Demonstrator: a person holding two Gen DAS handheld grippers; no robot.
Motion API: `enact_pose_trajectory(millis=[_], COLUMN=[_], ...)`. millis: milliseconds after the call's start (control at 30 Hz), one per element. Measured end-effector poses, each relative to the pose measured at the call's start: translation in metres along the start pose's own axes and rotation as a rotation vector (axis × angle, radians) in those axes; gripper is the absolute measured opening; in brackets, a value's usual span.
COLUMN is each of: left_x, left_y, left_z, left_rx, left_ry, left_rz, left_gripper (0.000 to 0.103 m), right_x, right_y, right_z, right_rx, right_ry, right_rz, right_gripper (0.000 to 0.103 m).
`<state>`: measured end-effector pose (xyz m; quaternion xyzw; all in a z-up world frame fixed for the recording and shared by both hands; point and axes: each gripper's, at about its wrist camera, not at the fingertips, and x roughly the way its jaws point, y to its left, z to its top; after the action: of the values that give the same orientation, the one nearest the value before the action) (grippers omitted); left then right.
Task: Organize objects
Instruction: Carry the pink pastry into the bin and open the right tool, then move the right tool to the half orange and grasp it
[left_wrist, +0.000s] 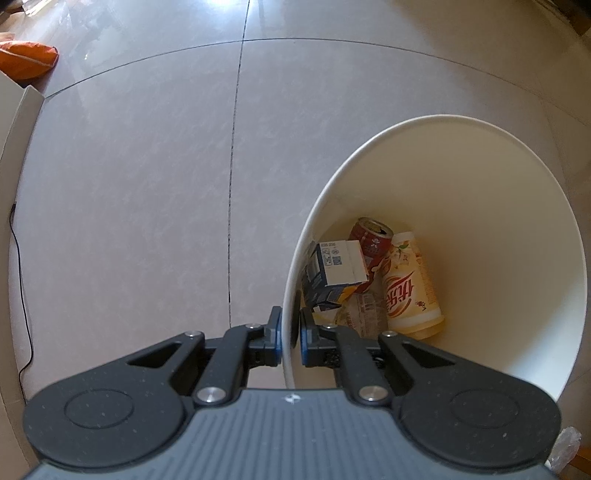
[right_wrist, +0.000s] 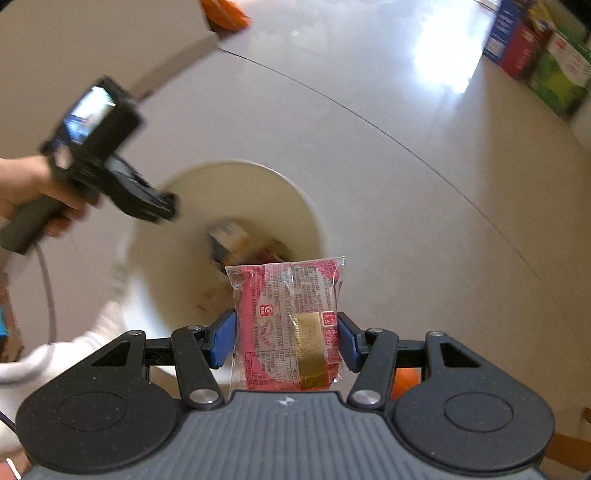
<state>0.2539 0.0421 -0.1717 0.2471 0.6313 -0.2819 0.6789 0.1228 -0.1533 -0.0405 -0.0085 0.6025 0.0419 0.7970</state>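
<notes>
My left gripper (left_wrist: 290, 334) is shut on the rim of a white round bin (left_wrist: 480, 177), one finger outside the wall and one inside. In the bin lie a red can (left_wrist: 371, 238), a cream drink bottle (left_wrist: 408, 284), a blue and white carton (left_wrist: 334, 269) and a clear wrapper. My right gripper (right_wrist: 286, 339) is shut on a pink snack packet (right_wrist: 286, 325) with a gold label, held above the floor, in front of the bin (right_wrist: 295, 199). The left gripper (right_wrist: 110, 162), held by a hand, stands at the bin's left edge in the right wrist view.
Pale tiled floor (left_wrist: 147, 166) surrounds the bin. An orange cushion (left_wrist: 26, 59) lies far left beside a white furniture edge, with a black cable along it. Several coloured boxes (right_wrist: 535, 51) stand on the floor at the far right. An orange ball (right_wrist: 404, 382) shows under my right gripper.
</notes>
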Motion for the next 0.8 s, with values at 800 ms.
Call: enact_pose_trajectory(millis=[800], left_x=[-0.001], left_y=[-0.002], left_z=[0.002], left_rx=[-0.003], left_ry=[0.0], left_rz=[0.007], left_gripper=[0.007], right_x=[0.032], right_y=[0.035], right_z=[-0.029], right_rx=[0.126], right_ry=[-0.077], right_rz=[-0.077], right_gripper=[0.094])
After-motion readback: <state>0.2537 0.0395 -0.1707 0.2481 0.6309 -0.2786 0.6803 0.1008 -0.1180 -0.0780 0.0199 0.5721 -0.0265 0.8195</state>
